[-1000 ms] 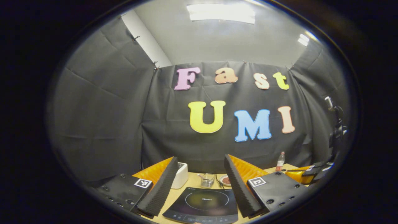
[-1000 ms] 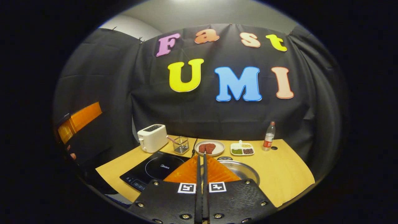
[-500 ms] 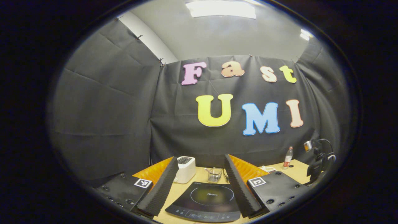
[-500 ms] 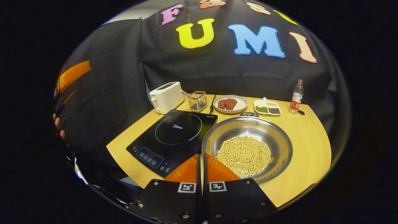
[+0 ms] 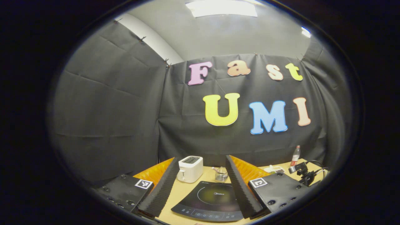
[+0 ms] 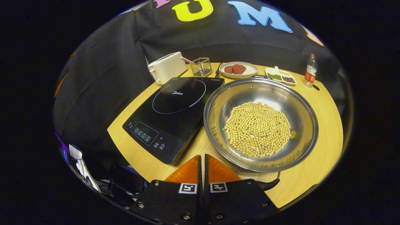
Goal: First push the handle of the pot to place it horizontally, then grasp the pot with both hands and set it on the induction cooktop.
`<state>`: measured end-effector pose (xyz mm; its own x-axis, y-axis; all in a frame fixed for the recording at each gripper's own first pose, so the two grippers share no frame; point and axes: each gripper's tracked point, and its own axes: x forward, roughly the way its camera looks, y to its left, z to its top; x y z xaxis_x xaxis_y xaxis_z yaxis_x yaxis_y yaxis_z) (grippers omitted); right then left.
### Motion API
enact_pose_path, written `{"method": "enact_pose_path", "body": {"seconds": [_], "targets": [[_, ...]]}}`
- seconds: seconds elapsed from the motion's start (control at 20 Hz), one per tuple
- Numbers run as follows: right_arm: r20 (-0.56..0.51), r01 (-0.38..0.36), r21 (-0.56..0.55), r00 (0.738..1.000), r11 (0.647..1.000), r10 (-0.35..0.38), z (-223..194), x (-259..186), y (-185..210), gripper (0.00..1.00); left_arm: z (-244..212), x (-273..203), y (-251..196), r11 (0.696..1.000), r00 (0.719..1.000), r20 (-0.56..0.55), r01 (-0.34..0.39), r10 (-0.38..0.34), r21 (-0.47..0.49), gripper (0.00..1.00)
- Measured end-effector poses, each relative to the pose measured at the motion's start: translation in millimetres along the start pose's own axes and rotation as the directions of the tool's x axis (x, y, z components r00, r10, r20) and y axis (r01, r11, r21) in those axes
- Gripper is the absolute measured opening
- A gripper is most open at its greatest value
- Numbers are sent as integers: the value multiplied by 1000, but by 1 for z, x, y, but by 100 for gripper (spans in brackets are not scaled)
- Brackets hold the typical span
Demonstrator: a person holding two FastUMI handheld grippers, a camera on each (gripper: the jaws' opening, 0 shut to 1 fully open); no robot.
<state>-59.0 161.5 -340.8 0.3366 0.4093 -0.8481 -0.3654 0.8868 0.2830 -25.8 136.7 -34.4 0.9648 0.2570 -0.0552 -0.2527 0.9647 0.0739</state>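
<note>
At the left of the table [image 6: 325, 131] a white toaster [image 6: 167, 67] stands at the back, with the induction cooktop [image 6: 175, 109] in front of it. Just right of the cooktop, its rim touching or nearly touching the cooktop's edge, the pot [image 6: 261, 123] is seen, wide and shallow and holding a layer of pale beans [image 6: 257, 128].

Over the last second the right gripper [image 6: 202, 162] has been tilted downward and brought in toward the pot: the booth wall has slid out of the top of the right gripper view, and the pot has grown large. This is judged to be the approach to the first step, the push on the handle.

The right gripper's fingers are pressed together with nothing between them. The pot's near rim lies just beyond and to the right of their tips, and a dark handle [image 6: 268, 185] juts from under that rim right beside them.

In the left gripper view, the left gripper [image 5: 200, 184] is held with its fingers wide apart, the cooktop framed between them and well clear below.
</note>
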Motion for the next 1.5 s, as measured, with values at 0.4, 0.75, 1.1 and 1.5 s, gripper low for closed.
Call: {"method": "enact_pose_path", "body": {"seconds": [0.4, 0.75, 1.1, 1.5], "targets": [[-65, 0, 113, 998, 994, 7, -8, 13, -11, 1, 0, 2, -16, 1000, 1000, -4, 15, -15, 3, 99], [-62, 19, 121, 998, 993, -12, -1, 15, -18, 1, 3, 10, -40, 998, 998, 1, 56, -56, -2, 99], [-74, 53, 137, 996, 989, -44, -10, 0, -46, 1, -1, 16, -67, 995, 996, -7, 90, -90, -31, 99], [-76, 107, 88, 992, 990, -101, -19, -28, -91, 1, -4, 24, -119, 988, 988, -15, 150, -151, -45, 99]]}}
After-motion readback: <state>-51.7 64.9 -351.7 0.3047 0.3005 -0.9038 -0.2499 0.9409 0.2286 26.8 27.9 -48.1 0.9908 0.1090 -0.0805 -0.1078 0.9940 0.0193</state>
